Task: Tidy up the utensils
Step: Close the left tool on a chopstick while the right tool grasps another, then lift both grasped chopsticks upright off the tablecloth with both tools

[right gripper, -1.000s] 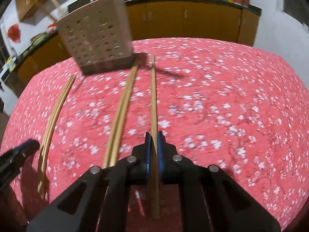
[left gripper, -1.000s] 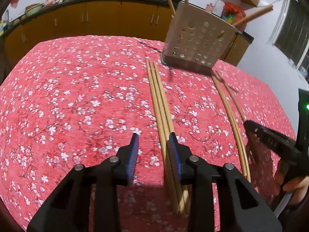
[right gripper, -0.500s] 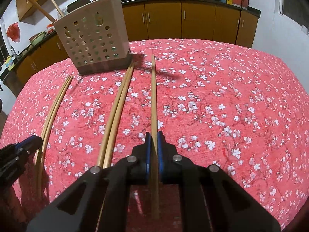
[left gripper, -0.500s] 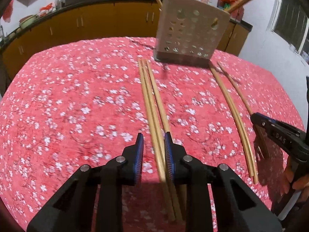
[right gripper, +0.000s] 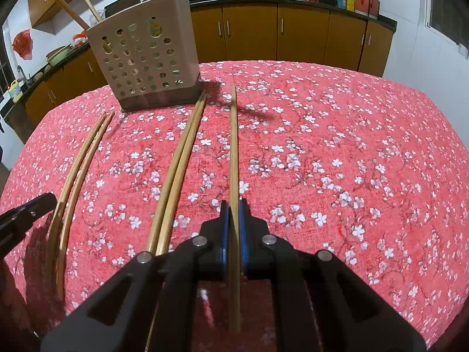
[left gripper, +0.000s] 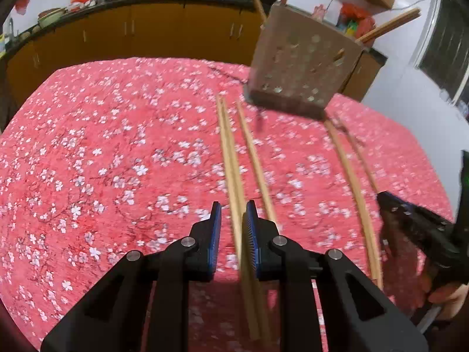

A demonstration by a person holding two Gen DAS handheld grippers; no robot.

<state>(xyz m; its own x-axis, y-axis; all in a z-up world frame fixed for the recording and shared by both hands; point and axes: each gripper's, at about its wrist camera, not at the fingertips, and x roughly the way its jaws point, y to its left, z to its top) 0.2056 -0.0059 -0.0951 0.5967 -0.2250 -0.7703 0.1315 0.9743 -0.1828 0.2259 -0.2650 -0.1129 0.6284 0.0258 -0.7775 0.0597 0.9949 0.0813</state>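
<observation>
Closing around a pair of chopsticks (left gripper: pixel 231 176) at frame centre, the left gripper (left gripper: pixel 231 220) has jaws not yet pressing; the right gripper (right gripper: pixel 233 220) clamps a single chopstick (right gripper: pixel 233 146) pointing toward the perforated holder (right gripper: pixel 146 55) upper left on the worktop (right gripper: pixel 351 146)

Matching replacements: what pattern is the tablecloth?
Red tablecloth with white blossoms; right wrist view.

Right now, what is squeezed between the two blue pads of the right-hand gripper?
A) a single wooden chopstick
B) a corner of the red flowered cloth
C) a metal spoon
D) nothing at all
A: in the right wrist view the right gripper has its blue pads pressed on both sides of a single wooden chopstick, which runs forward toward the perforated holder.
</observation>
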